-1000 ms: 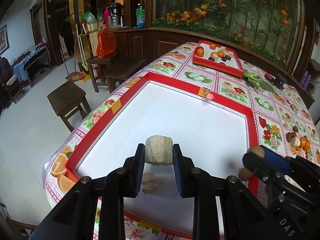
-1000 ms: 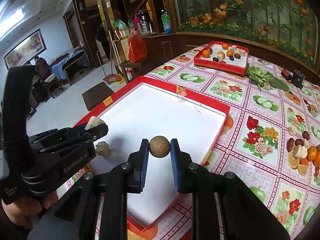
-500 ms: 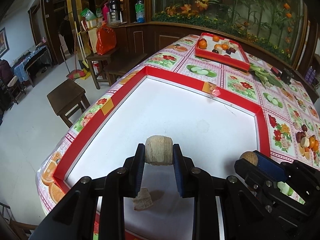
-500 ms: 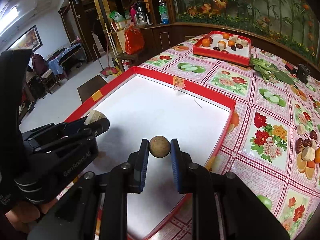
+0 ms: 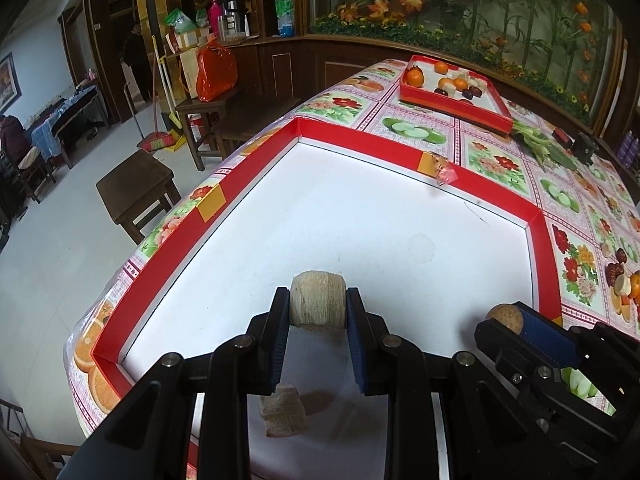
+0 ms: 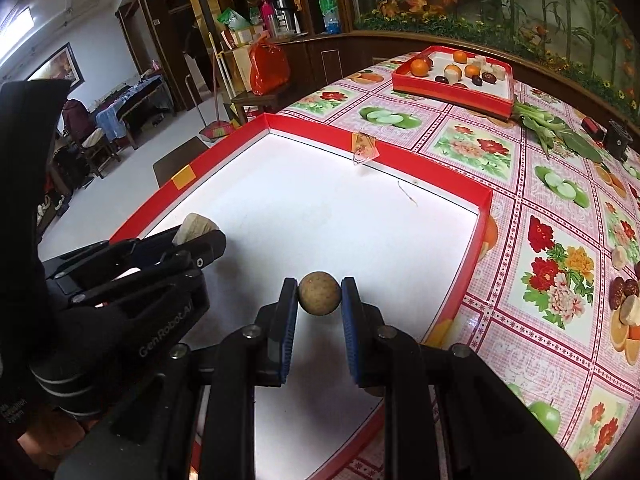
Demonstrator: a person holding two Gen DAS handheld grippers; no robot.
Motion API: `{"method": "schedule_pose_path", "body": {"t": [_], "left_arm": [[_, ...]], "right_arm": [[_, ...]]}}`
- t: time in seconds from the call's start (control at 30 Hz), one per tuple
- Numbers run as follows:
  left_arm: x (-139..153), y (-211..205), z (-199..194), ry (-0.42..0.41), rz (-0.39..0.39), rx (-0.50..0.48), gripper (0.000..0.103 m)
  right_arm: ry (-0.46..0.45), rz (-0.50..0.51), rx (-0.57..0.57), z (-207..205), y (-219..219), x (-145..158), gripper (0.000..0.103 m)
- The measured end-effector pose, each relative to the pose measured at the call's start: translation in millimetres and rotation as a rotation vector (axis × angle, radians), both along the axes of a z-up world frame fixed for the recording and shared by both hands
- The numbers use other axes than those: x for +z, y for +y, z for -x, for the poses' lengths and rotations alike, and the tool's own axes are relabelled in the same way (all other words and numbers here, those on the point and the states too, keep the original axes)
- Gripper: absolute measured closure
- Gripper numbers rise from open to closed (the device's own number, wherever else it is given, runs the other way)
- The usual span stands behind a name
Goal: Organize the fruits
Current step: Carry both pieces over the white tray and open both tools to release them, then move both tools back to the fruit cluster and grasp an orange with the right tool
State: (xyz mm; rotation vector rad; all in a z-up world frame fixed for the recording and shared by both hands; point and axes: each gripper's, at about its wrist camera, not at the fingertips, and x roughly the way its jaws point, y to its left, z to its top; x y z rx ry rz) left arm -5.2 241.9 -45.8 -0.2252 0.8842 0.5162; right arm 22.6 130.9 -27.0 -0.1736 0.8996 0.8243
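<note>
My left gripper (image 5: 318,304) is shut on a pale fibrous cylinder piece (image 5: 318,300) and holds it above the near part of the big red-rimmed white tray (image 5: 256,168). A second pale piece (image 5: 282,414) lies on the tray floor under the left fingers. My right gripper (image 6: 319,294) is shut on a round brown fruit (image 6: 319,293) above the same tray (image 6: 486,200). The right gripper also shows in the left wrist view (image 5: 510,322), and the left gripper in the right wrist view (image 6: 200,236). A small red tray (image 6: 452,94) with oranges, dark fruits and pale pieces sits at the table's far end.
The table has a fruit-print cloth (image 6: 560,264). Green leafy stalks (image 6: 548,130) and a small black object (image 6: 618,142) lie right of the small tray. A wooden stool (image 5: 136,188) and a bench with an orange bag (image 5: 214,70) stand on the floor to the left.
Both grippers have moved forward over the big tray, each still holding its piece. The loose pale piece on the tray floor now appears lower, under the left fingers.
</note>
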Motion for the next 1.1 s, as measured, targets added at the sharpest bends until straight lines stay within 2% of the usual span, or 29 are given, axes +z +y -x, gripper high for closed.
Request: {"method": "schedule_pose_path", "body": {"t": [0.37, 0.43, 0.47, 0.53, 0.6, 0.63, 0.67, 0.7, 0.73, 0.77, 0.87, 1.0, 1.1], "left_arm": [[-0.7, 2.5, 2.9, -0.006, -0.008, 0.024, 0.075], [1.5, 2.8, 5.4, -0.014, -0.012, 0.033, 0.062], [3.2, 2.5, 6.7, -0.021, -0.016, 0.034, 0.058], [7.6, 2.1, 9.3, -0.032, -0.035, 0.041, 0.042], [12.4, 0.3, 11.2, -0.045, -0.055, 0.043, 0.035], [14.4, -0.7, 12.2, -0.053, -0.062, 0.041, 0.035], [16.4, -2.3, 13.3, -0.055, -0.067, 0.039, 0.035], [17.3, -2.5, 13.0, -0.056, -0.067, 0.036, 0.035], [18.9, -3.3, 14.0, -0.061, -0.064, 0.033, 0.035], [20.4, -3.6, 15.4, -0.065, -0.063, 0.034, 0.035], [25.2, -5.3, 18.7, -0.076, -0.061, 0.036, 0.035], [33.2, -7.8, 24.7, -0.105, -0.047, 0.043, 0.025], [38.2, -11.7, 30.2, -0.132, -0.014, 0.040, 0.025]], "right_arm": [[-0.003, 0.021, -0.009, -1.9, 1.9, -3.8, 0.079], [-0.004, 0.026, -0.011, -2.2, 2.1, -4.8, 0.079], [-0.007, 0.034, -0.014, -2.3, 2.4, -5.5, 0.079], [-0.013, 0.041, -0.017, -1.9, 3.0, -5.8, 0.079], [-0.016, 0.049, -0.013, -1.0, 4.0, -5.7, 0.079], [-0.023, 0.057, -0.013, -0.4, 4.5, -5.6, 0.075], [-0.032, 0.067, -0.014, 0.5, 4.9, -5.0, 0.061], [-0.039, 0.072, -0.016, 1.3, 5.0, -5.0, 0.054], [-0.046, 0.076, -0.018, 2.2, 4.5, -4.6, 0.040], [-0.055, 0.077, -0.021, 3.6, 3.2, -3.3, 0.034], [-0.065, 0.064, -0.020, 7.4, -0.6, 2.5, 0.032], [-0.090, 0.053, -0.024, 13.1, -6.8, 12.8, 0.027], [-0.098, 0.040, -0.030, 16.2, -13.3, 19.1, 0.025]]}}
